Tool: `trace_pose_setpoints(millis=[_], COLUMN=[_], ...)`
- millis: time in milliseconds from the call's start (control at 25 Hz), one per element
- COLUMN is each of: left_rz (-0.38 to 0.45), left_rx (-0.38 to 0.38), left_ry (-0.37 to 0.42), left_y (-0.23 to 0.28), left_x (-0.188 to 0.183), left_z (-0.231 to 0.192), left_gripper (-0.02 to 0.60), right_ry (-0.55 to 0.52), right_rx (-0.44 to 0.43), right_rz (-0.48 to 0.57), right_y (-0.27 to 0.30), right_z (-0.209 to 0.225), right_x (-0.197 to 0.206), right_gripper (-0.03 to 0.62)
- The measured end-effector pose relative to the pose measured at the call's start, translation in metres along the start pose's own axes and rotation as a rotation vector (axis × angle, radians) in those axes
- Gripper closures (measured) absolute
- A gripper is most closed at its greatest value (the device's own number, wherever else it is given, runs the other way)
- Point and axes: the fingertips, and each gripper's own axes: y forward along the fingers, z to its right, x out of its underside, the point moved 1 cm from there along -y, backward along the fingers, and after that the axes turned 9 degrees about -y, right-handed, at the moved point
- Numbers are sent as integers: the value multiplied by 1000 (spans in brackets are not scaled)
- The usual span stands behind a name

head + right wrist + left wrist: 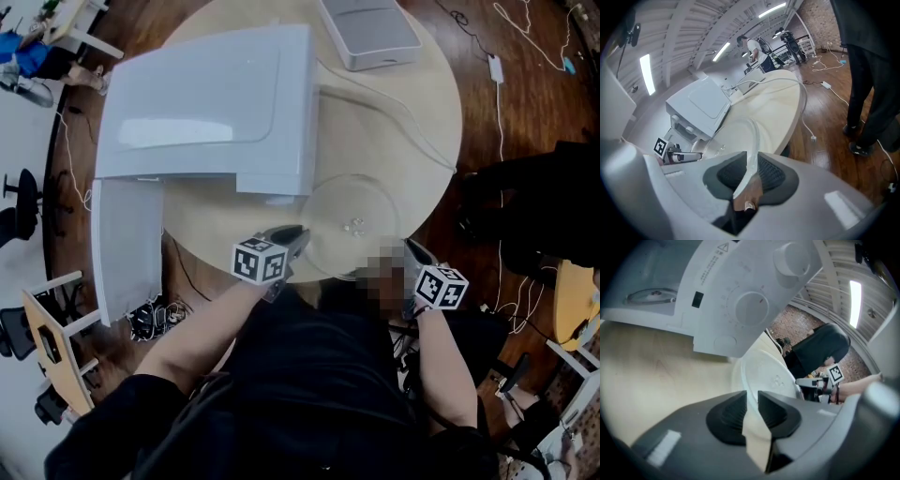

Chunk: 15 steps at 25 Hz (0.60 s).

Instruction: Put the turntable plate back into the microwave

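Note:
The clear glass turntable plate (352, 225) is near the front edge of the round table (412, 112), just right of the white microwave (216, 103). My left gripper (298, 236) is shut on the plate's left rim, and my right gripper (412, 251) is shut on its right rim. In the left gripper view the plate (766, 376) runs on edge between the pads (776, 411), with the microwave's dial panel (750, 305) close above. The right gripper view has the plate's rim (752, 140) pinched in the jaws and the microwave (701, 105) beyond it.
The microwave door (127, 244) hangs open at the left, past the table edge. A grey flat box (370, 33) lies at the table's far side with a white cable (394, 112) running across. A person in black (553, 206) stands at the right on the wooden floor.

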Motion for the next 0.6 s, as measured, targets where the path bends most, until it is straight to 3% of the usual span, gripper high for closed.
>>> trace_pose_setpoints(millis=[320, 600], left_rz=[4, 81], left_rx=[32, -4], left_ry=[37, 21], left_y=[-35, -109], left_x=[27, 31], left_z=[-8, -55], left_gripper=[505, 505], right_ry=[-19, -18], right_rx=[19, -40], right_rz=[10, 37], right_y=[-13, 13], right_z=[-37, -118], right_x=[28, 41], right_gripper=[520, 520])
